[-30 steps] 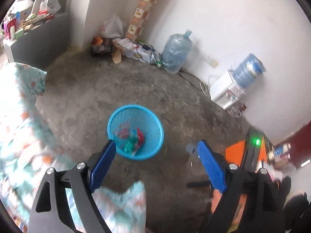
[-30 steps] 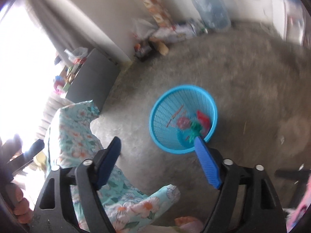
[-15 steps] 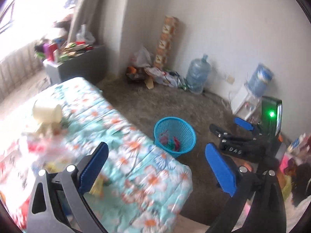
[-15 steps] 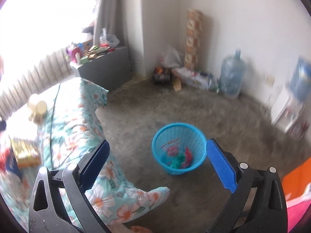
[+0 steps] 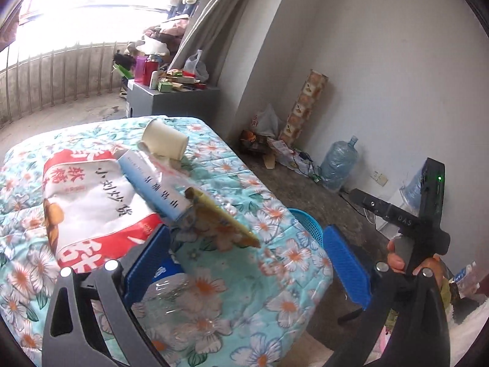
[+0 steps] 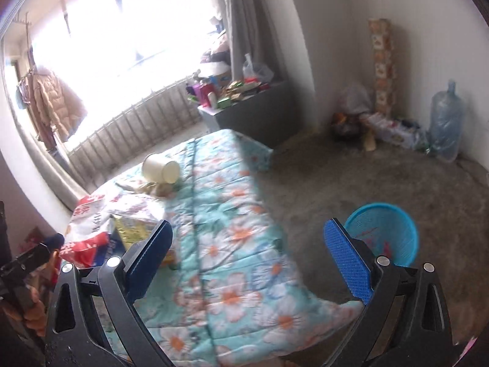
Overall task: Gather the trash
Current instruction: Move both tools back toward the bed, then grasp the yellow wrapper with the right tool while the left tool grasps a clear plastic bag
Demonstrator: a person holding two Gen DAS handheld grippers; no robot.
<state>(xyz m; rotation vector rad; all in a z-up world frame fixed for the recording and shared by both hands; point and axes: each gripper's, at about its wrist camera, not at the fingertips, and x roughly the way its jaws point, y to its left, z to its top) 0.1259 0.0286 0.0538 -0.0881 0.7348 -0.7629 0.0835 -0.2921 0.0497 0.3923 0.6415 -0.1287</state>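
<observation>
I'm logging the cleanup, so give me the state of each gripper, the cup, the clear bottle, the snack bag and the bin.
left gripper: open, empty
right gripper: open, empty
paper cup: tipped on its side on the quilt
clear plastic bottle: lying flat on the quilt
red and white snack bag: lying crumpled on the quilt
blue basket: upright on the floor, trash inside

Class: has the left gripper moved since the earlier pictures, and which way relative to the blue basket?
Yes. The left gripper has swung away from the basket, which now sits at the bed edge, toward the trash on the bed.
</observation>
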